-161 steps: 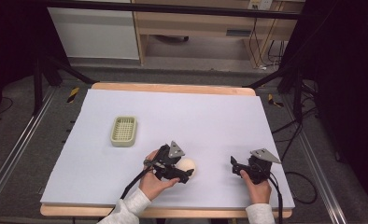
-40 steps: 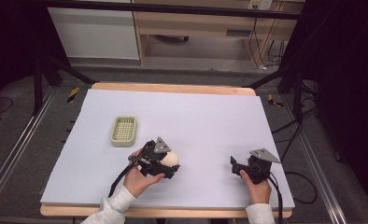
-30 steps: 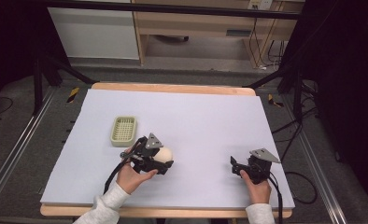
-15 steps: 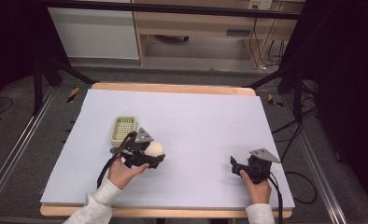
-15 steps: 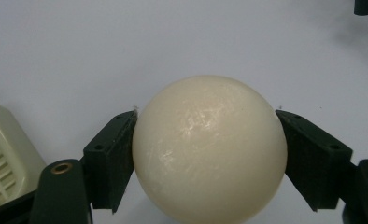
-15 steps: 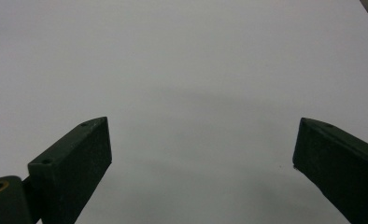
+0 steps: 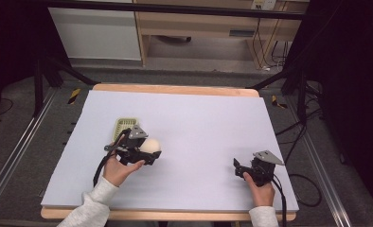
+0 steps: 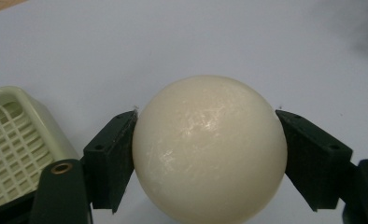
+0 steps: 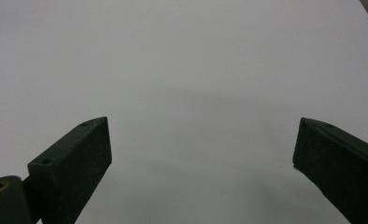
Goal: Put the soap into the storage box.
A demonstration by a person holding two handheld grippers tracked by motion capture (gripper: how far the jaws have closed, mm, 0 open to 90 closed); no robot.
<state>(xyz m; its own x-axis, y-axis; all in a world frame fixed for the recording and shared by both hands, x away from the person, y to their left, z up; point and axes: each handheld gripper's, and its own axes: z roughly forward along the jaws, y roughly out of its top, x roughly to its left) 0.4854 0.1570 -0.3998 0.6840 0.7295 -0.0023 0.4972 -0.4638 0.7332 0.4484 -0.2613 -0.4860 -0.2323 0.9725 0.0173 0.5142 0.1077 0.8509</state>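
My left gripper (image 7: 149,150) is shut on a cream ball (image 7: 151,145), holding it just right of a small pale green slotted basket (image 7: 123,126). In the left gripper view the ball (image 8: 209,149) sits clamped between both black jaws, and the basket (image 8: 14,144) lies at the lower left, partly behind the left jaw. My right gripper (image 7: 236,168) rests near the table's front right, open, with nothing but bare white tabletop between its fingers (image 9: 77,163).
The white table top (image 7: 199,118) has a wooden rim at the back and front. Dark frame legs and cables stand around the table, with a cabinet and shelf beyond the far edge.
My left gripper has carried the ball leftward and away from the person, from mid-table to right beside the basket. The right gripper has stayed put and open.
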